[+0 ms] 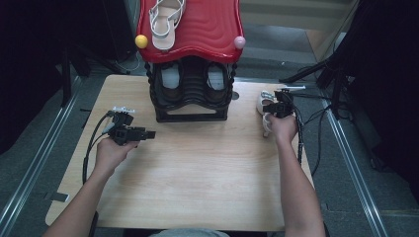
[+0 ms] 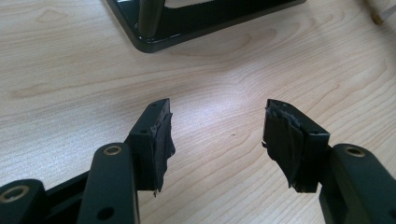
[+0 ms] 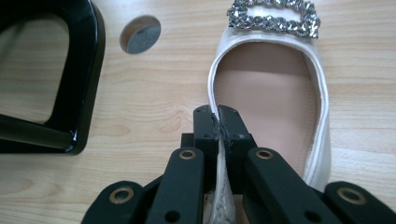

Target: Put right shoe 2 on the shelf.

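Left gripper (image 1: 148, 134): held over the left part of the table, jaws spread and holding nothing; bare wood lies between its pads (image 2: 161, 140).
Table (image 1: 197, 187): light wood; the whole near half is open room, from the left edge across to the right edge.
Shoe rack (image 1: 190, 74): black frame at the far middle with a red wavy top; its base corner (image 2: 149, 44) lies just beyond the left gripper, well apart from it.
Sandal (image 1: 165, 19): white, strappy, lying on the red top.
Stored shoes (image 1: 192, 79): a pair on the lower shelf.
Round hole (image 3: 140, 35): in the tabletop between the rack foot and the flat shoe.
Flat shoe (image 3: 266, 84): white with a jewelled buckle, on the table near the right edge, right of the rack.
Right gripper (image 3: 218, 122): clenched on the flat shoe's side wall.
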{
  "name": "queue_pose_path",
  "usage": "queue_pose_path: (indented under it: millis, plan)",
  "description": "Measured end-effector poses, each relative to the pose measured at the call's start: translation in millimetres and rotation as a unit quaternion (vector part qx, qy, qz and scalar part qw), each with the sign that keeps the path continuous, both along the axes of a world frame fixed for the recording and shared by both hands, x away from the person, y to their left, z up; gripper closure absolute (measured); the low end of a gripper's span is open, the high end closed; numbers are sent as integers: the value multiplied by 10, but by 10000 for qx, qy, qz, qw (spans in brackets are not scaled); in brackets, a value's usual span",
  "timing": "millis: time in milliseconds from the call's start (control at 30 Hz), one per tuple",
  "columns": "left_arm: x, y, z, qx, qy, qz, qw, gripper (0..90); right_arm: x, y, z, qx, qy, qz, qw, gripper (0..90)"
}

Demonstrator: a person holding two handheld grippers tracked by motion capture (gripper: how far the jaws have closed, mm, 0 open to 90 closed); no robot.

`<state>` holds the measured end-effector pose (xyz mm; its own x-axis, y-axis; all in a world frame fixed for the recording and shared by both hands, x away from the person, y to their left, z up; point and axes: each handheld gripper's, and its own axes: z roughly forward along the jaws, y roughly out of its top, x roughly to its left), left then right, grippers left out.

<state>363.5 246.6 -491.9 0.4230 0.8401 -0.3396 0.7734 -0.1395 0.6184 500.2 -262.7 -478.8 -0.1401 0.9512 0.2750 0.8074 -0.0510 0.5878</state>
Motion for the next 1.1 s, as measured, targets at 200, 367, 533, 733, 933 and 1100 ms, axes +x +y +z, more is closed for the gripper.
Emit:
queue_pose_path:
  millis: [200, 367, 533, 733, 933, 1100]
  plan:
    - [1, -3, 0, 13, 5, -17, 10000, 424, -40, -43, 98, 151, -133, -17, 9998, 888]
    - [0, -8, 0, 14, 8, -20, 10000, 424, -64, -57, 176, 320, -165, 29, 9993, 888]
    - [1, -8, -4, 13, 17, -15, 10000, 424, -87, -57, 229, 461, -214, 69, 9987, 888]
    - [0, -11, -4, 9, 25, -16, 10000, 424, -94, -33, 362, 473, -201, 149, 9986, 888]
    - [1, -5, -1, 9, 19, -15, 10000, 424, -115, 26, 558, 498, -296, 238, 9980, 888]
    - [17, -10, 1, -45, 42, -34, 10000, 423, -147, 74, 734, 589, -327, 299, 9973, 888]
